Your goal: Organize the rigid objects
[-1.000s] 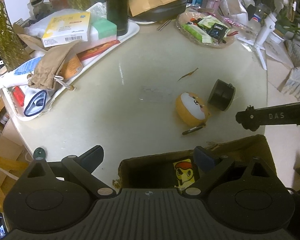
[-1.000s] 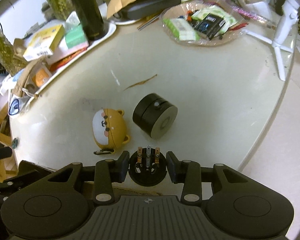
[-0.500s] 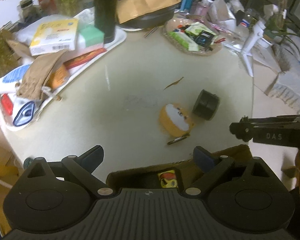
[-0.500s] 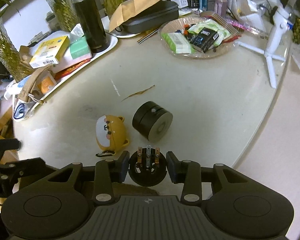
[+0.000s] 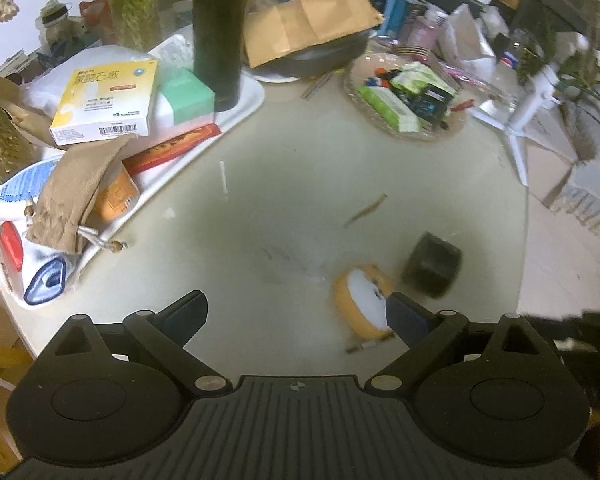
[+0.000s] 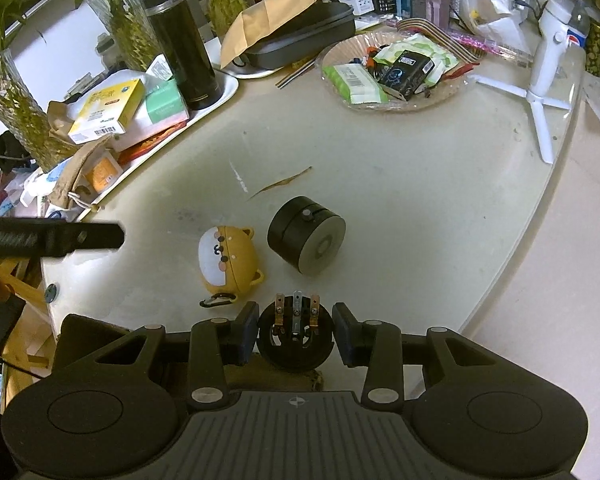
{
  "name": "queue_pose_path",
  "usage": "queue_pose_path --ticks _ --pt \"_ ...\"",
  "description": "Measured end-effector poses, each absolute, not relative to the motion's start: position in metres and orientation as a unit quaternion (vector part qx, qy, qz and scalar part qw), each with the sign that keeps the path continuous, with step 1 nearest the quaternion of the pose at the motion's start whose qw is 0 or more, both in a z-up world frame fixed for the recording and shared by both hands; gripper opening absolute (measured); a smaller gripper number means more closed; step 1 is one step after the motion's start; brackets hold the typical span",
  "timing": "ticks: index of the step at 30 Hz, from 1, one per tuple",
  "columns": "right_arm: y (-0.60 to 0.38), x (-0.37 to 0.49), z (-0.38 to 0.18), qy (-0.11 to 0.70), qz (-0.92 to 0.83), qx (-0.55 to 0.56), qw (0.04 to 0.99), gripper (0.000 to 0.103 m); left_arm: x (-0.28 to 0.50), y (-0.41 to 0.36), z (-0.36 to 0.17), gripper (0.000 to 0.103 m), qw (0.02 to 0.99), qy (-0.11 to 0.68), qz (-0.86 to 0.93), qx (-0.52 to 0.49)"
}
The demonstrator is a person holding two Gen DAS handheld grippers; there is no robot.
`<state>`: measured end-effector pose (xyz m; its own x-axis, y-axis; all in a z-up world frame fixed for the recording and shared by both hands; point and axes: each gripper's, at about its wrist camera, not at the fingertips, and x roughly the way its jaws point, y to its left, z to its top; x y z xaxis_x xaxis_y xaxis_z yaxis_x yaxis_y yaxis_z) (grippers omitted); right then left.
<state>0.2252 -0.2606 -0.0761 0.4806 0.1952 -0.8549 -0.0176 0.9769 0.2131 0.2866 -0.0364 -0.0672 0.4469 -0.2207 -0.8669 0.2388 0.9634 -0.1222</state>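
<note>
My right gripper [image 6: 295,338] is shut on a small round black part with metal prongs [image 6: 296,336], held above the table's near edge. Just beyond it lie a yellow bear-shaped case [image 6: 226,262] with a clip and a black cylinder [image 6: 306,234] on its side. My left gripper [image 5: 296,316] is open and empty, low over the table. In the left wrist view the yellow case [image 5: 362,300] sits just inside the right finger and the black cylinder [image 5: 432,264] lies beyond it, both blurred.
A white tray [image 5: 240,120] at the left holds boxes, a brown pouch [image 5: 72,200] and a black flask [image 5: 218,32]. A glass dish of packets [image 6: 388,72] and a white tripod [image 6: 544,80] stand at the back right. The table edge curves away on the right.
My left gripper has moved forward over the table; the brown box below it has left view. The yellow case now sits by its right finger. My right gripper has risen a little, still holding the part.
</note>
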Motion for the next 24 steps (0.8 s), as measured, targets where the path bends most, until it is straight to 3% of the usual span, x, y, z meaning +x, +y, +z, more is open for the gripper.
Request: queue_pose_path --ticks 24 --pt "-0.262 0.227 -0.074 0.509 0.093 0.108 0.849 0.043 0.384 -0.087 -0.145 0.098 0.786 0.61 -0.081 0.061"
